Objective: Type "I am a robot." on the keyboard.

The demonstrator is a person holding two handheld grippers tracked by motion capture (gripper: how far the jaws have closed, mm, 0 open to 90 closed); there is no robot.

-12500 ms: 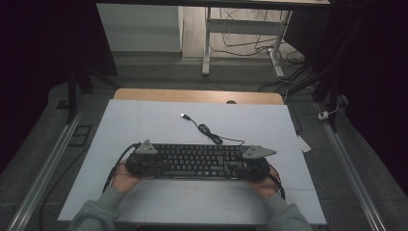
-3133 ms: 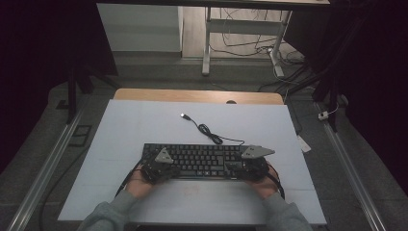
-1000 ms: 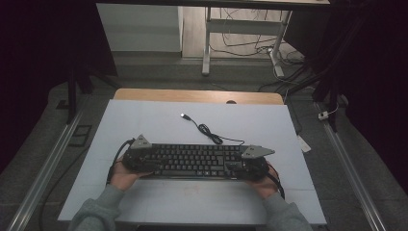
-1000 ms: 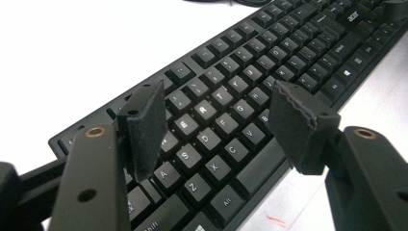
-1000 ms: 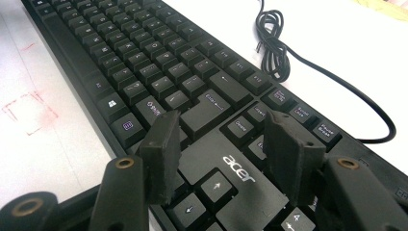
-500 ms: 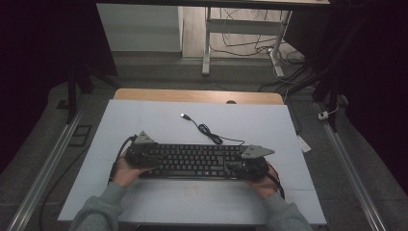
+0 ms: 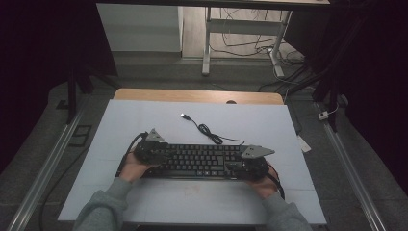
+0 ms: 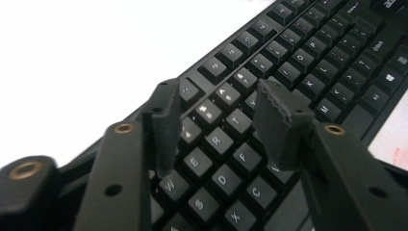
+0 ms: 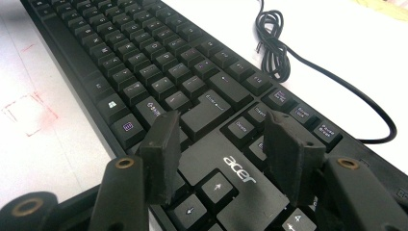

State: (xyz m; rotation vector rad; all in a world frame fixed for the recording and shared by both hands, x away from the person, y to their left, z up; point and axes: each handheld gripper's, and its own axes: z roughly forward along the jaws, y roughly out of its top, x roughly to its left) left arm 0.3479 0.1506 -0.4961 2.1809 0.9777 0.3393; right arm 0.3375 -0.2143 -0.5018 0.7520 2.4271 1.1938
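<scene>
Your left gripper [image 8: 219, 137] has just been narrowing its jaws, which stand apart over the letter keys of the keyboard [image 7: 195, 161]. Your right gripper [image 9: 223, 154] hangs gaping above the arrow keys. The keyboard lies on the white surface [image 7: 144, 115], its cable [image 9: 308, 62] coiled beyond the right jaws.

I see a pale blue-white flat worktop [image 7: 144, 120] carrying a black rectangular plastic keyboard [image 7: 197, 161] under my left claw [image 7: 161, 155] and right claw [image 7: 235, 168], its black coiled cable [image 7: 208, 132] beyond them.
</scene>
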